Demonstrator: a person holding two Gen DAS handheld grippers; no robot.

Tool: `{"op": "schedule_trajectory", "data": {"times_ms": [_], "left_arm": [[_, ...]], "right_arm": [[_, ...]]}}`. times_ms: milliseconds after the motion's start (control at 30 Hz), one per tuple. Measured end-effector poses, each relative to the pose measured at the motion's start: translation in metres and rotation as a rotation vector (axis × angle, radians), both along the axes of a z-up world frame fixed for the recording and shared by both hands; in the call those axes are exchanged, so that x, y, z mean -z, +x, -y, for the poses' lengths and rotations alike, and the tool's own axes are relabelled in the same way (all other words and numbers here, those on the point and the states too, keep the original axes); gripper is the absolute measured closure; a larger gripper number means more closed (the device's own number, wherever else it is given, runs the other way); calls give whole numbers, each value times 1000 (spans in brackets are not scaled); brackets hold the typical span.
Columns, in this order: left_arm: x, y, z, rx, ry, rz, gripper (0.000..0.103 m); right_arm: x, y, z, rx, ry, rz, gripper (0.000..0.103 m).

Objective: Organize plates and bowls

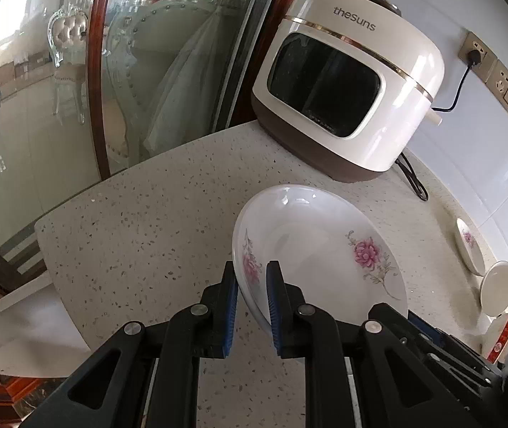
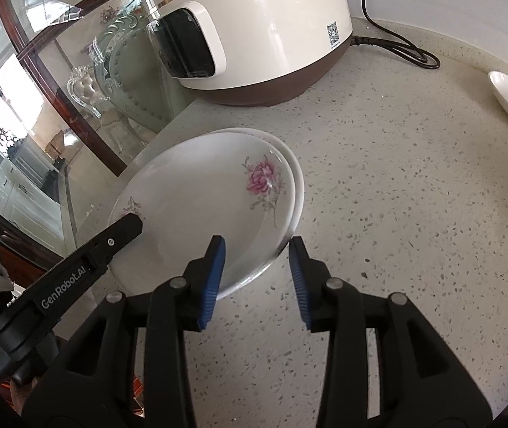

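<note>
On the speckled stone desk (image 2: 396, 214), before the cream rice cooker (image 2: 254, 28), a white flowered ceramic plate (image 2: 200, 207) sits nested on another. The left tongs (image 1: 252, 278) clamp its rim, probably steadying it; the right tongs (image 2: 257, 249) stand apart, pads clear of its edge.

Flowered plate (image 2: 200, 192): glossy glazed ceramic. Countertop (image 2: 396, 214): speckled stone, smooth. Rice cooker (image 1: 354, 82): shiny white plastic, matt brown base. Gripper pads (image 2: 214, 278): ribbed blue rubber. Door frame (image 1: 93, 71): polished wood.
</note>
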State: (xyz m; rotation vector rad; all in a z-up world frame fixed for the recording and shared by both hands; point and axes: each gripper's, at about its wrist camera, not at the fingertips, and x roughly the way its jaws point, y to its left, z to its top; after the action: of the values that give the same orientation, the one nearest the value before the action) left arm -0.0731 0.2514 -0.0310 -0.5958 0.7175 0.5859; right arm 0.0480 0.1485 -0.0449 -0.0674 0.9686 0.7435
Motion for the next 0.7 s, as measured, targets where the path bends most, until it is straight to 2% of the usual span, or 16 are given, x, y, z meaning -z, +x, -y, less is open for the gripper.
{"op": "schedule_trajectory", "data": {"times_ms": [367, 633, 700], "left_arm": [[7, 12, 2, 9, 73, -25, 86], [9, 14, 0, 15, 60, -19, 82], [8, 15, 0, 12, 50, -9, 77]], "right_arm": [[12, 2, -1, 4, 1, -20, 57], [11, 4, 0, 7, 1, -15, 56], [11, 4, 2, 11, 13, -24, 53]]}}
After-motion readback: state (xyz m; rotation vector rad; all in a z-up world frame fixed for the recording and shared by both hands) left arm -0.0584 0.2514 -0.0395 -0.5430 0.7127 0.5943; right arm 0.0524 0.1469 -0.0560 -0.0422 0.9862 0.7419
